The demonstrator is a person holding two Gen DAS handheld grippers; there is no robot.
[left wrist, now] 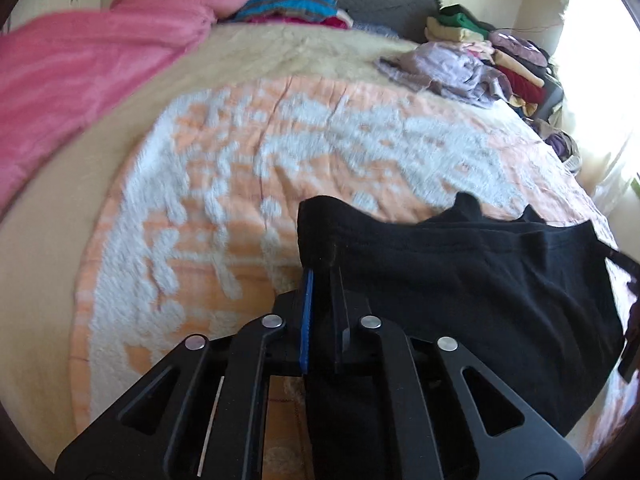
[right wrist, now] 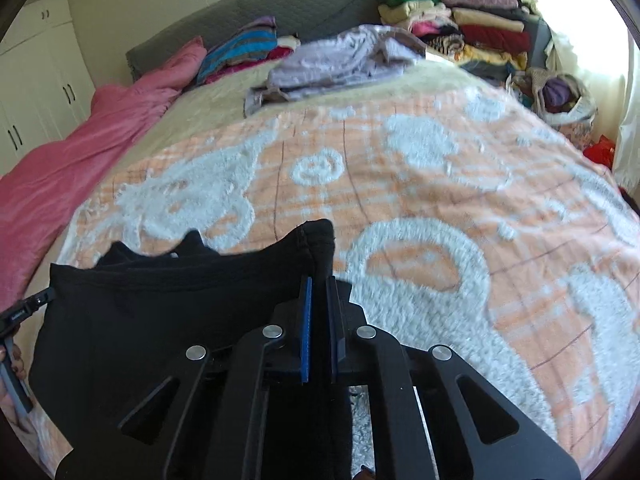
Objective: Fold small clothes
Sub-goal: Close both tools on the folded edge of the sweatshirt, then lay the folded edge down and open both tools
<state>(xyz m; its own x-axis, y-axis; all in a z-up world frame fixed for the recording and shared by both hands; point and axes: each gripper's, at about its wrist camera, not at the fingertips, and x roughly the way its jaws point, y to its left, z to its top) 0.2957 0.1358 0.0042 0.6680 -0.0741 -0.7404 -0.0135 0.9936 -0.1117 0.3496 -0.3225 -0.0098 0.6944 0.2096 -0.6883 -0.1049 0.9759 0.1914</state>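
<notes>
Both the left gripper [left wrist: 322, 276] and the right gripper [right wrist: 319, 284] are matte black linkages with cut-out slots, four round silver pivot pins apiece, and slim jaws lined on the inner faces with ribbed blue pads.

Orange-and-white blanket [right wrist: 420, 184] spread over the bed. Pink quilt [left wrist: 80, 76] bunched along one side; grey headboard [right wrist: 280, 12] beyond. Folded clothes stack [right wrist: 480, 28] and white wardrobe [right wrist: 36, 80] at the room's edges.

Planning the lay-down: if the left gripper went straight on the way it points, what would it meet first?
Probably the orange-and-white blanket, just past the corner of the black garment that the left gripper pinches; depth is unclear.
</notes>
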